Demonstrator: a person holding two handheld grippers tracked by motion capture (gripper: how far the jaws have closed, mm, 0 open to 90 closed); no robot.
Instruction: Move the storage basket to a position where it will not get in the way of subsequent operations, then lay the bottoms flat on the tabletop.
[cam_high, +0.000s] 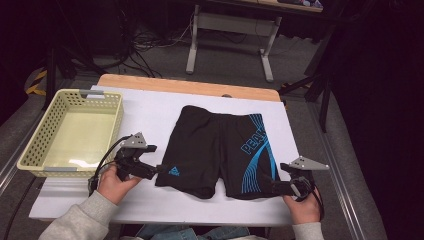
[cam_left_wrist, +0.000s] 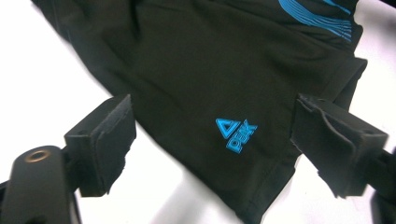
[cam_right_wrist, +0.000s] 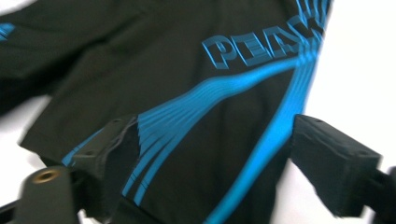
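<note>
**Both grippers stood open at the hems of the black shorts**

Left gripper (cam_high: 161, 169) sat at the outer hem of one leg of the black shorts (cam_high: 217, 145), with its jaws spread wide; in the left gripper view the fabric with the small blue logo lay between the two pads, and neither pad pressed on it. The right gripper (cam_high: 276, 186) was at the hem of the other leg, jaws likewise apart, the blue-striped cloth lying between them in the right gripper view. Whether the lower pads touched the cloth from beneath could not be told.

The shorts lay spread flat near the middle of the white sheet (cam_high: 150, 112), waistband away from the person, the lettering on the striped leg readable in part. The right gripper view was blurred, so the edges of the stripes and letters smeared. The left hand (cam_high: 116, 184) and the right hand (cam_high: 303, 206) came in from the bottom edge, their grey sleeves cut off by the frame. A strip of denim showed below the table edge, also cut off.

The sheet covered most of a wooden table (cam_high: 190, 86), whose bare far edge showed beyond it. A pale yellow basket (cam_high: 37, 145) with a lattice wall stood at the left end of the table, well apart from the shorts. Beyond the table the room was dark: grey floor, tangled cables, and the white legs of another table (cam_high: 227, 22).
</note>
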